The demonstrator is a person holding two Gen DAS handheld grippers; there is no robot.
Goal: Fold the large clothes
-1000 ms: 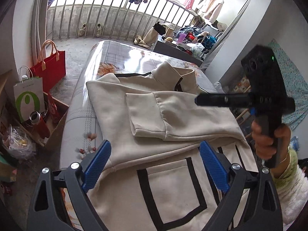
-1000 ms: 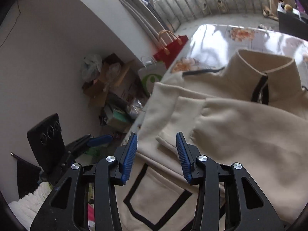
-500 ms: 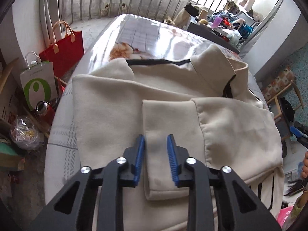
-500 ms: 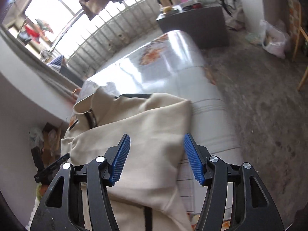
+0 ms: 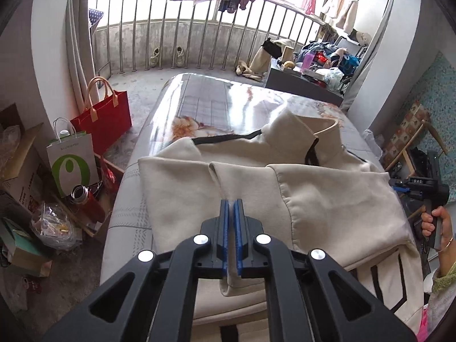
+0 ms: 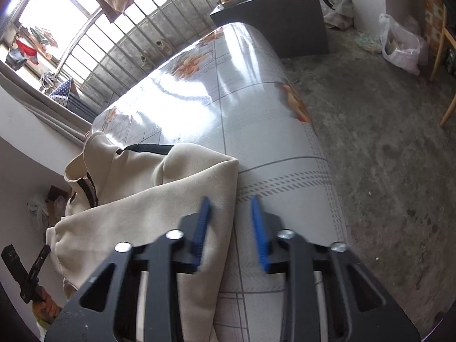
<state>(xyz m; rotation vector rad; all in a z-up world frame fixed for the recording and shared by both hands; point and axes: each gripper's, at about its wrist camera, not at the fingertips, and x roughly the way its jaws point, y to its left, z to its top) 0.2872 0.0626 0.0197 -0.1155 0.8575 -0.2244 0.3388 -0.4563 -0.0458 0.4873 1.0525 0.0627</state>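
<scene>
we're clenching the left gripper (image 5: 231,208) on the jacket's cuff (image 5: 228,196) mid-frame; right gripper (image 6: 230,213) blurring, jaws apart, closing astride the hem.

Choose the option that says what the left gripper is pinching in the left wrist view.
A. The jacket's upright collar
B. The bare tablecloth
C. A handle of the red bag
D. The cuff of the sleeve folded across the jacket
D: the left gripper is shut on the sleeve cuff of the cream jacket, fabric bunched between its blue pads.
</scene>
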